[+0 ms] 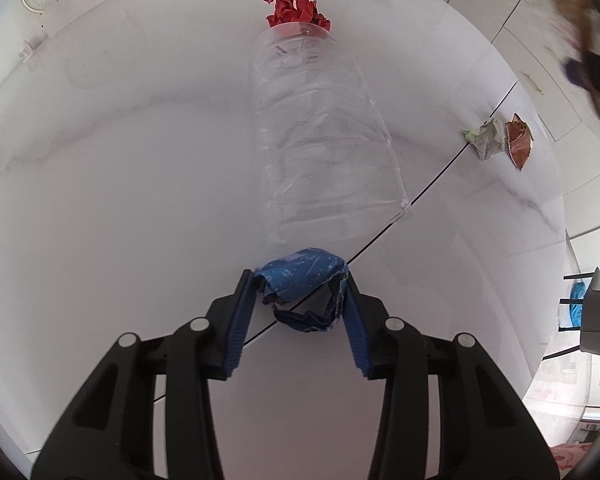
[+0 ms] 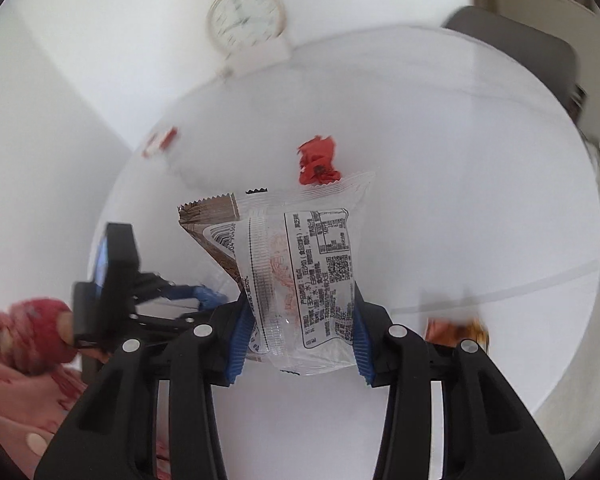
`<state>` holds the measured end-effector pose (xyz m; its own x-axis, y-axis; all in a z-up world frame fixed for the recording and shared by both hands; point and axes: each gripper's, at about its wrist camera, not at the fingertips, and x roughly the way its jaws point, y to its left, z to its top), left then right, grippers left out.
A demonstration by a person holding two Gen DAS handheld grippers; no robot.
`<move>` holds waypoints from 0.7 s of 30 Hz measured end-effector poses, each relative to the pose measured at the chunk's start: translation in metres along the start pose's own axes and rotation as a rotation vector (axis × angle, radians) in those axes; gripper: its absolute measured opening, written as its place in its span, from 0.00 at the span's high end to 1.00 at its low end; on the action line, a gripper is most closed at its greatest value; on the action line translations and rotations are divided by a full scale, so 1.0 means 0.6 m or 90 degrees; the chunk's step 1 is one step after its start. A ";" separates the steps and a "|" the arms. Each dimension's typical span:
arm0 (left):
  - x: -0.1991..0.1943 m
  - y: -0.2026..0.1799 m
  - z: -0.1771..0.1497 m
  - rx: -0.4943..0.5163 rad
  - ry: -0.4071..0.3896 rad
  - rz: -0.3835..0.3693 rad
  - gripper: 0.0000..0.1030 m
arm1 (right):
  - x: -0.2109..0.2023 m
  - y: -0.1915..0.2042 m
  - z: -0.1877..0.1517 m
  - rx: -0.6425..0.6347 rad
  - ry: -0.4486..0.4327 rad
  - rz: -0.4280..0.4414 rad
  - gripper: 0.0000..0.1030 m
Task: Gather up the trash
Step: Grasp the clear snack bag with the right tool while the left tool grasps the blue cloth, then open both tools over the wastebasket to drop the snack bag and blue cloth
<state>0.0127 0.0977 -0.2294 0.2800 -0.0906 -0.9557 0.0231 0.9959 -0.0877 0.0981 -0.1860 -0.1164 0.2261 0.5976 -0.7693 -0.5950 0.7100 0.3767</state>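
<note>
1. Left wrist view: the left gripper (image 1: 300, 284) has its jaws partly closed around a crumpled blue wrapper (image 1: 300, 280), just above the surface (image 1: 120, 200). A clear bottle (image 1: 324, 136), red paper (image 1: 296, 8) and grey paper (image 1: 488, 138) lie beyond. Keep the grip firm while lifting.
2. Right wrist view: the right gripper (image 2: 300, 300) clamps a clear packet (image 2: 300, 264) held above the surface; carry it level, since the film is likely slippery.
</note>
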 end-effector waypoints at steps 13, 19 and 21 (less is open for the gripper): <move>-0.075 -0.035 -0.039 0.047 -0.028 -0.044 0.63 | -0.184 -0.002 -0.261 0.252 -0.120 -0.170 0.55; -0.129 -0.124 -0.053 0.127 -0.050 -0.084 0.63 | -0.120 -0.046 -0.369 0.320 -0.039 -0.260 0.54; -0.146 -0.159 -0.061 0.161 -0.057 -0.094 0.63 | -0.081 -0.066 -0.389 0.343 -0.010 -0.268 0.54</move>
<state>-0.0494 0.0105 -0.1474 0.3384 -0.2447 -0.9086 0.3051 0.9420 -0.1400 -0.0693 -0.3302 -0.2148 0.3678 0.2328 -0.9003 0.0120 0.9669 0.2549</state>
